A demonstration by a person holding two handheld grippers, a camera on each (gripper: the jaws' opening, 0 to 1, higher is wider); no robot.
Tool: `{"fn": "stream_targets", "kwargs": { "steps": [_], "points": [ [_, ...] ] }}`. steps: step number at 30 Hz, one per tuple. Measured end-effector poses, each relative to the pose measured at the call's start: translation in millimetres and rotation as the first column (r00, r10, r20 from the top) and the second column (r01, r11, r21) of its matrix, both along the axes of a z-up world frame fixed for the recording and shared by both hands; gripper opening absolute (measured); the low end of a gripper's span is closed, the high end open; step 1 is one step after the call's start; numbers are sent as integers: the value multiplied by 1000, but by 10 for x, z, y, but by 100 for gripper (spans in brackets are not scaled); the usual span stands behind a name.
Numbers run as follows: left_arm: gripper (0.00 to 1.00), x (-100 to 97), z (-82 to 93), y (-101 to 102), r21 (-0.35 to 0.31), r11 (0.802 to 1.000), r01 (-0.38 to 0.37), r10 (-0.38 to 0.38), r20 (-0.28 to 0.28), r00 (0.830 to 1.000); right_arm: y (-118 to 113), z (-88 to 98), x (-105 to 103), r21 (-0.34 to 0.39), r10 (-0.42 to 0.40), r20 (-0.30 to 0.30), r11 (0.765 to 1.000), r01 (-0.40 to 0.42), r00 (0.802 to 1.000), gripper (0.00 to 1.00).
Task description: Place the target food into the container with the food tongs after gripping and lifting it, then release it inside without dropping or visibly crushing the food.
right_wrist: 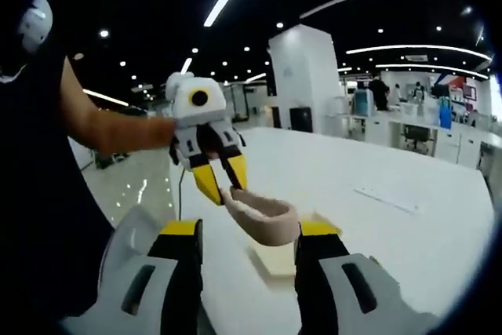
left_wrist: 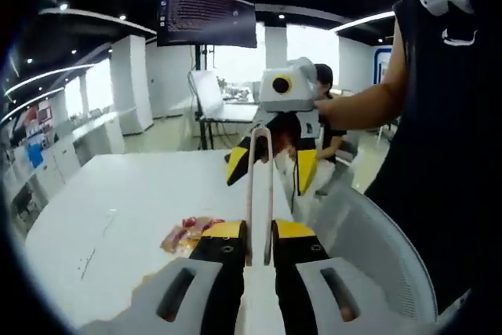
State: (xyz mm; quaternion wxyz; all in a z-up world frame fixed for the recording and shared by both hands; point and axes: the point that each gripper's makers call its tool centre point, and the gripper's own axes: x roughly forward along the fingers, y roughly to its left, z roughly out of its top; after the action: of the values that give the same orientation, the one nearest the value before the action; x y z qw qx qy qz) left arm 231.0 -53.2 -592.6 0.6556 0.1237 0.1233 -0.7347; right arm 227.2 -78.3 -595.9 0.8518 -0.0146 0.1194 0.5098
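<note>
Item: food tongs (left_wrist: 260, 186), pale cream, a thin strip bent into a U. Location: held in the air above the white desk (left_wrist: 118, 194), between the two grippers. In the left gripper view the left gripper (left_wrist: 259, 245) has its yellow-tipped fingers (left_wrist: 223, 233) pressed against the two arms low down, and the tongs run straight away from the camera, looped end far. The right gripper (left_wrist: 274, 164) faces in at that looped end; whether it bears on it cannot be told there. In the right gripper view the loop (right_wrist: 263, 213) sits between that gripper's own spread fingers (right_wrist: 182, 233), touching neither so far as can be seen. Long axis: from one gripper to the other, tips toward the left gripper. Handling, by judgement: light, springy, smooth and apt to slip; best taken mid-arm, where a squeeze closes the tips. Target food: a packet in red and orange wrapping (left_wrist: 188, 234), lying flat on the desk, below and left of the tongs; probably soft, crushable. Container: a pale flat tray (right_wrist: 278, 260), possibly, under the loop; not certain.
</note>
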Motion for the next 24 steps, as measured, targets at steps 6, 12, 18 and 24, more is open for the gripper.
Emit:
{"fn": "stream_targets", "kwargs": {
  "steps": [6, 12, 18, 24],
  "points": [
    [9, 5, 71, 41, -8, 1000, 3, -3, 6, 1000, 143, 128, -7, 26, 54, 12, 998, -54, 998, 35],
    [9, -55, 60, 86, 0, 1000, 21, -21, -12, 1000, 227, 201, -56, 60, 99, 7, 993, -99, 995, 28],
    [10, -146, 155, 80, -27, 999, 41, -42, -41, 998, 304, 323, -94, 122, 134, 14, 983, -135, 991, 22],
    [11, -195, 183, 72, -31, 998, 48, -50, -56, 997, 371, 360, -140, 133, 171, 5, 976, -170, 985, 20]
  ]
}}
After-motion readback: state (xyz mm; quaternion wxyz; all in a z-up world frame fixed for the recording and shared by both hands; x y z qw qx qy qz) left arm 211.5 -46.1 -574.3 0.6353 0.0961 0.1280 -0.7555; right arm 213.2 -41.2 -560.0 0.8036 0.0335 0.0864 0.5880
